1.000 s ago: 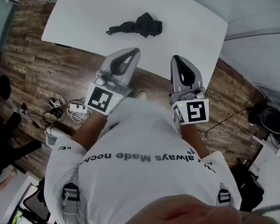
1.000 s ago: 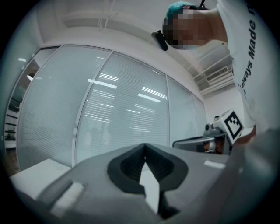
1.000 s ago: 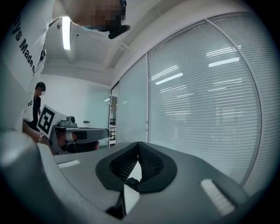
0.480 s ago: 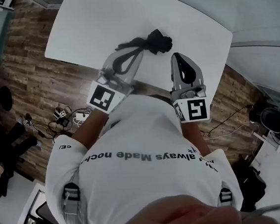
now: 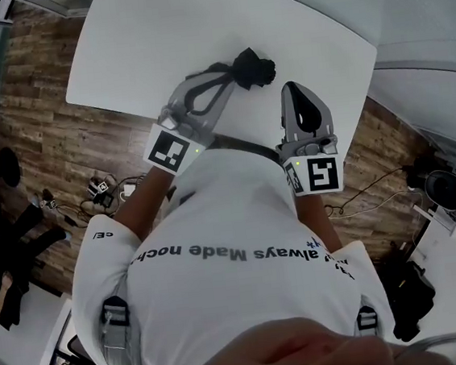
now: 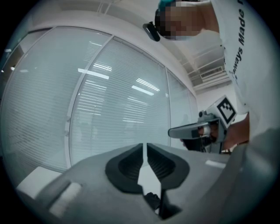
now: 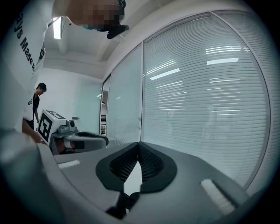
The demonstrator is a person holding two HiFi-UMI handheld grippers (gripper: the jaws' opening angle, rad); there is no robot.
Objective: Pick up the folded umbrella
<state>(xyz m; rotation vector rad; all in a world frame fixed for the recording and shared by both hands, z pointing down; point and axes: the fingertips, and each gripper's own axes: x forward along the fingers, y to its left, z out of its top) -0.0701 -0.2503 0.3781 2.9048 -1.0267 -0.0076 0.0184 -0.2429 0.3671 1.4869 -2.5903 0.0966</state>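
White counter (image 5: 155,31) over wood floor, only the folded umbrella (image 5: 250,68) on it. It lies flat right at the tip of the left hand-held gripper (image 5: 221,74), whose nose overlaps its thin end, and just ahead-left of the right hand-held gripper (image 5: 294,90). Left jaws show only a thin slit, right jaws meet at the tips, both empty. Looks like approach posture: both held level and low because the target is flat. Left likely grabs, but needs to open first.
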